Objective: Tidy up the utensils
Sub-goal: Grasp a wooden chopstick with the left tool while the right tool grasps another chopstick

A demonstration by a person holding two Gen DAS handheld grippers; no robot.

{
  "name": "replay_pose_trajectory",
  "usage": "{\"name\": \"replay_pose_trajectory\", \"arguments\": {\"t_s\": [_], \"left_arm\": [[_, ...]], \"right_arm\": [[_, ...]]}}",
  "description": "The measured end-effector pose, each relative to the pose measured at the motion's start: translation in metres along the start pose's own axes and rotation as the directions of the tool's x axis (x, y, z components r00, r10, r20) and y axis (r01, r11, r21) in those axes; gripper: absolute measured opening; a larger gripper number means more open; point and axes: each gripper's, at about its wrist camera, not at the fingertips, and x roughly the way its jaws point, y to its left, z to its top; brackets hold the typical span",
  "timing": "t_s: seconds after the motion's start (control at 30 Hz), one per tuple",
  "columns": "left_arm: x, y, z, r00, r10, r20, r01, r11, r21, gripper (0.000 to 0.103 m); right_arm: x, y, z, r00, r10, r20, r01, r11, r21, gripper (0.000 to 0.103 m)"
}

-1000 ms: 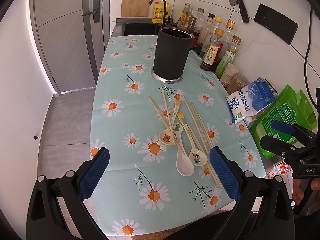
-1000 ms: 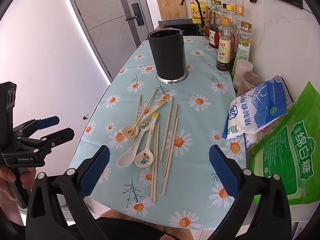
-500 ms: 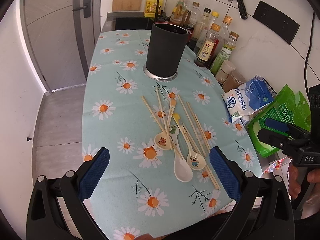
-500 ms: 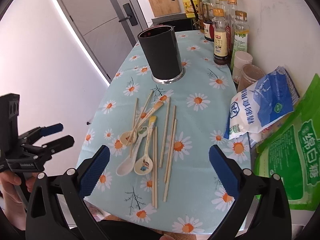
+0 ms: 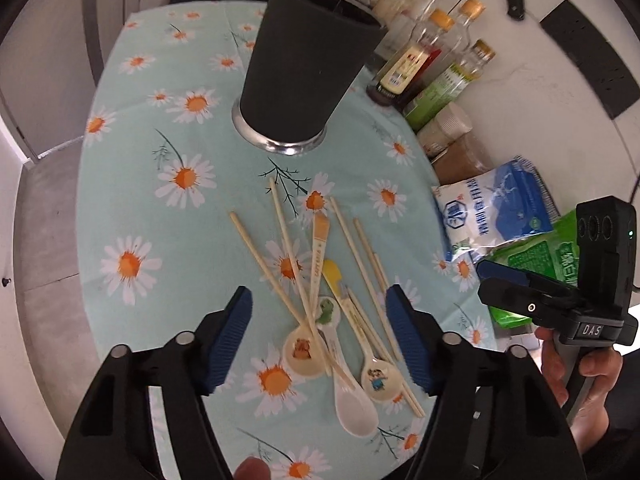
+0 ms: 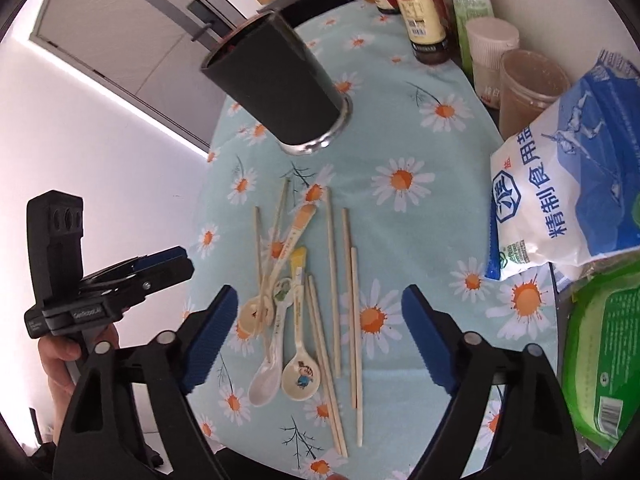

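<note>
Your left gripper (image 5: pixel 318 338) and right gripper (image 6: pixel 318 338) both hang with jaws spread wide and nothing between them, just above the heap of spoons (image 5: pixel 304 350) and chopsticks (image 6: pixel 331 276) lying loose and crossed on the daisy tablecloth (image 5: pixel 132 208). Beyond the heap, apart from it, stands the black utensil holder (image 5: pixel 304 64) on its metal base; you cannot see what is inside it. Farther right, along the wall, sit the salt bag (image 6: pixel 560 200), two lidded jars (image 6: pixel 528 84) and sauce bottles (image 5: pixel 416 64).

Daisy-print table (image 5: pixel 132 184), black utensil holder (image 5: pixel 308 68), scattered chopsticks (image 6: pixel 332 280), spoons (image 6: pixel 302 372), salt bag (image 6: pixel 568 200)
</note>
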Motion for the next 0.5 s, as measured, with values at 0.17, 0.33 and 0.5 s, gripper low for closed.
{"name": "replay_pose_trajectory", "arguments": {"t_s": [0.17, 0.33, 0.5], "left_arm": [[0.035, 0.014, 0.023, 0.993, 0.007, -0.118, -0.009, 1.0, -0.02, 0.047], [0.056, 0.013, 0.044, 0.979, 0.016, -0.202, -0.02, 1.0, -0.016, 0.043], [0.08, 0.016, 0.052, 0.954, 0.083, -0.289, -0.092, 0.996, -0.017, 0.031]], "right_arm": [[0.031, -0.012, 0.013, 0.99, -0.002, -0.144, 0.012, 0.997, 0.072, 0.065], [0.055, -0.016, 0.017, 0.97, -0.023, -0.243, 0.046, 0.995, 0.09, 0.052], [0.069, -0.012, 0.019, 0.952, -0.063, -0.299, 0.087, 0.994, 0.065, 0.043]]}}
